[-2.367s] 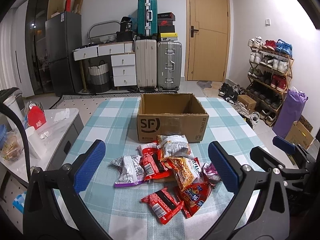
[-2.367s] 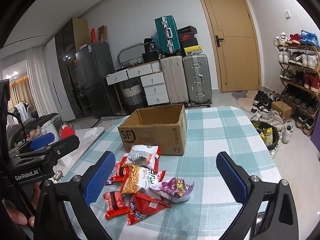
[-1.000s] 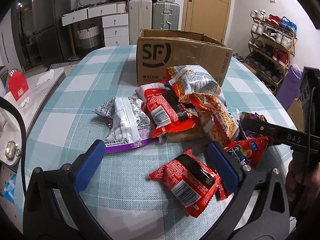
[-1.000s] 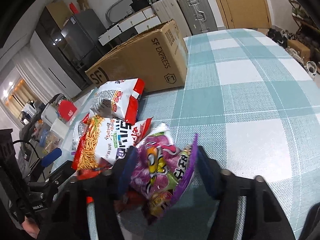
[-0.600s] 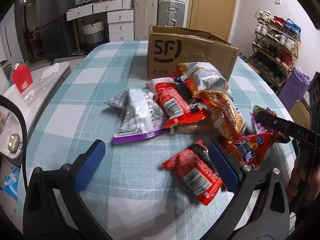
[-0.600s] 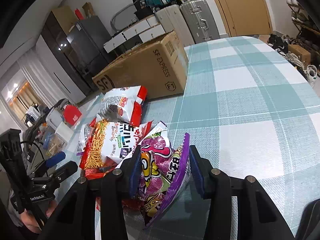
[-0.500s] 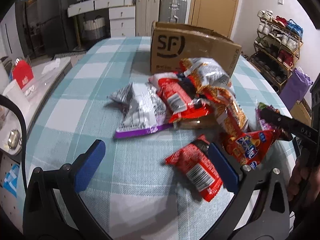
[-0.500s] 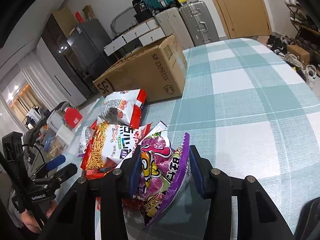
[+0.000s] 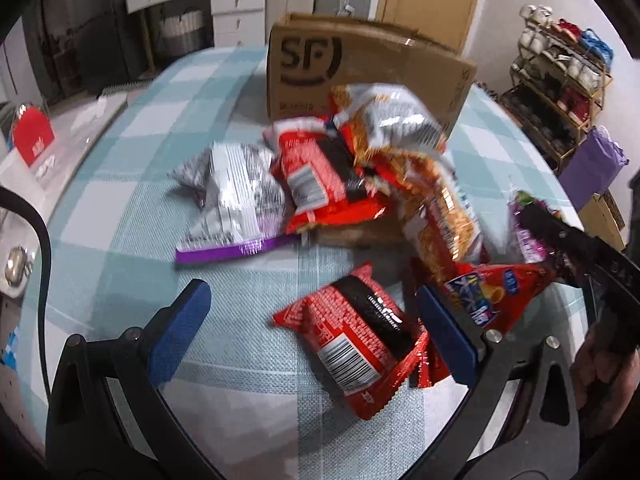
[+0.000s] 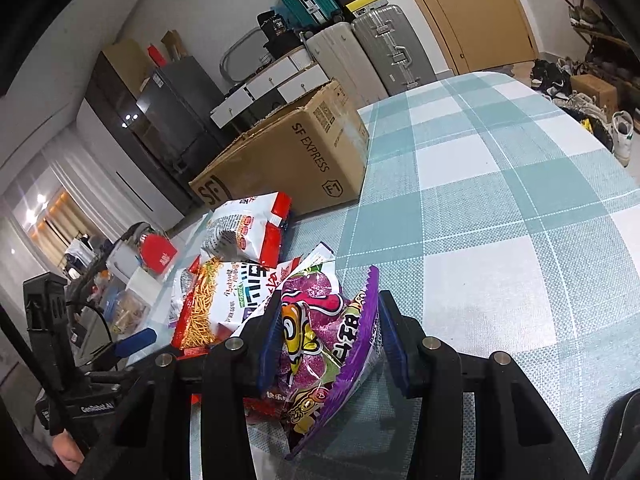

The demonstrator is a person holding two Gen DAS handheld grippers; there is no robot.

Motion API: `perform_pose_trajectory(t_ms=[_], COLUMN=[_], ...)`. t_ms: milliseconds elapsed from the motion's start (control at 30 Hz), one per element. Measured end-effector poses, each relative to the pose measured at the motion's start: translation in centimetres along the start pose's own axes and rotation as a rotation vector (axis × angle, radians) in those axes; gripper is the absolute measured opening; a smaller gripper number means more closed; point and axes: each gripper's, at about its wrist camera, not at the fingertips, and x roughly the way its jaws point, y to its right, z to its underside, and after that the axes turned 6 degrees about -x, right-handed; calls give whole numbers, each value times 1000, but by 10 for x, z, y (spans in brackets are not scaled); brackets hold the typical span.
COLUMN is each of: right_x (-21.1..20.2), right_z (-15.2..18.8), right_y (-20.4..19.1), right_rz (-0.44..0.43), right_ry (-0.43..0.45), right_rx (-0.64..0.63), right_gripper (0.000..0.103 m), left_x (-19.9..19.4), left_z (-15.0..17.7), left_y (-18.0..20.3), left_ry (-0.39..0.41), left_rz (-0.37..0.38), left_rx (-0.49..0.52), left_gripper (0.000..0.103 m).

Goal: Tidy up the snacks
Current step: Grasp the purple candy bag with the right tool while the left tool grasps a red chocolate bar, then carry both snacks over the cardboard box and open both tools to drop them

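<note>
A purple candy bag is pinched between the blue pads of my right gripper, which is shut on it just above the checked tablecloth. In the left wrist view that bag shows at the right edge of the snack pile. My left gripper stands open low over the table, and a red-and-black packet lies between its fingers without touching them. Behind it lie a silver-and-purple bag, another red packet, an orange noodle-snack bag and a red chip bag.
An open cardboard box marked SF stands behind the pile, also in the right wrist view. A white-and-red bag leans near it. A side counter lies left of the table and a shoe rack to the right.
My right gripper closed on the purple candy bag and now holds it pinched. The left gripper dropped closer to the table, over the red-and-black packet.
</note>
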Motion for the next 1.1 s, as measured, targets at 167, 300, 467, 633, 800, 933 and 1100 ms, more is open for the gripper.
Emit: perform_pose_trajectory(t_ms=[167,300,467,633,800,933,1100], right_x=[-3,1,2,0,0,-1,-3], right_z=[0,-1,0,0,1,1,1], right_y=[-3,-1,4,5,4,4,4], right_rz=[54,124,150,162,160,160,154], right_ry=[16,-9,-19,-11,-6,-5,-1], right_rx=[-7,-1,16,19,21,21,24], right_gripper=[45,45,45,45,46,46,46], left_x=[9,21,22,14,8,5,0], left_z=[-2,-5,-5,0,6,10,9], left_y=[5,11,19,19,20,14,10], left_ry=[-36,-104,-100,-97,-92,-99,-87], left_rz=[4,-40,-51,-29,-8,15,30], left_rx=[-7,10,49,80,97,95,94], left_gripper=[95,82,68,50,44,44,44])
